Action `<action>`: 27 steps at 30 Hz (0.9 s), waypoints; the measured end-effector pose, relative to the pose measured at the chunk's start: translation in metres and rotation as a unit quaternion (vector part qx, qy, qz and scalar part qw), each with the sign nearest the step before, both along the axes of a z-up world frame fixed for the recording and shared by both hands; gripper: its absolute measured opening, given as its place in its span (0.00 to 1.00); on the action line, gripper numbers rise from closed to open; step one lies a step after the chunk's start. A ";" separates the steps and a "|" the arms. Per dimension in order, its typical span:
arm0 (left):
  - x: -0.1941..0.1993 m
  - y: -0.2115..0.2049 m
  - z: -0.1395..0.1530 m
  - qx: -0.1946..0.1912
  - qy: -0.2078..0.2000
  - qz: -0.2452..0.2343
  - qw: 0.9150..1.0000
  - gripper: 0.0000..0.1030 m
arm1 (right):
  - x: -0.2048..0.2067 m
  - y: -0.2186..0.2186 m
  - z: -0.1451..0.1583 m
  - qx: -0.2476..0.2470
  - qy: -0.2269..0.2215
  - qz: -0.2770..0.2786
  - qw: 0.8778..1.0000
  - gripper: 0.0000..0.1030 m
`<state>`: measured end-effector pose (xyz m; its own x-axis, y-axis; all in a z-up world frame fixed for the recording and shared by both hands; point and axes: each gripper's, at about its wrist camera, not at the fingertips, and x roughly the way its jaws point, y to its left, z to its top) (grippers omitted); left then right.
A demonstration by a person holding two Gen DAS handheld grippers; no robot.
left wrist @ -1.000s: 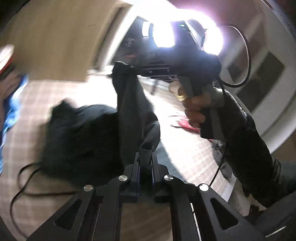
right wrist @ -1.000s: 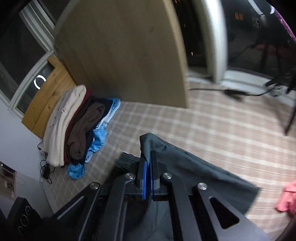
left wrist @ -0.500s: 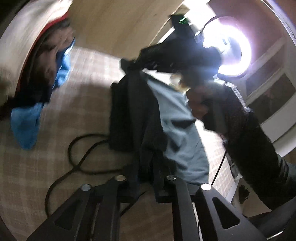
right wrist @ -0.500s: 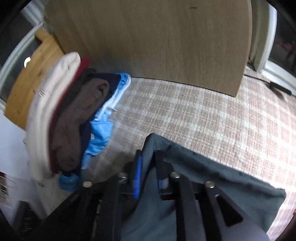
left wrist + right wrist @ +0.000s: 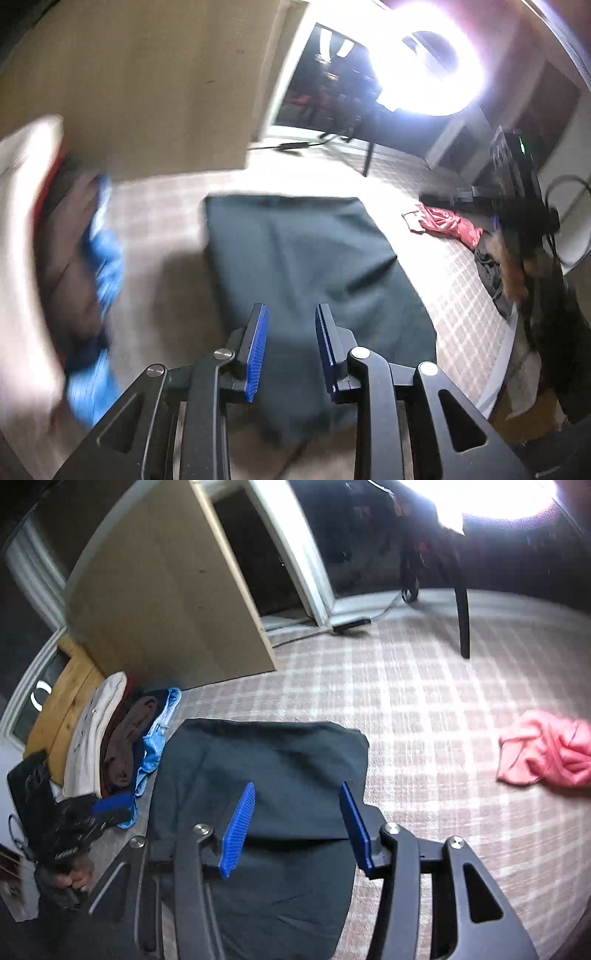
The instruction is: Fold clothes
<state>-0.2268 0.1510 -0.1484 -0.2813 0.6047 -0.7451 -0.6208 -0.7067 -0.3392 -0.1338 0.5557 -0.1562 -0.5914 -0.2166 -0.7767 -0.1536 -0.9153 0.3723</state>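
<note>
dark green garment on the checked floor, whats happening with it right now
A person with a two-finger gripper in each hand is folding clothes. The dark green garment lies spread flat on the checked beige floor covering. The left gripper and right gripper are both open above it, holding nothing. A pile of folded clothes sits beside it by the wooden board, and a crumpled pink garment lies apart on the other side.

Matt dark cloth garment (image 5: 266,771) lies on woven checked carpet (image 5: 424,709).
</note>
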 end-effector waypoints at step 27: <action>-0.079 0.279 -0.058 -0.224 0.002 -0.213 0.951 0.47 | 0.155 -0.013 -0.082 -0.060 -0.031 0.033 0.997 0.46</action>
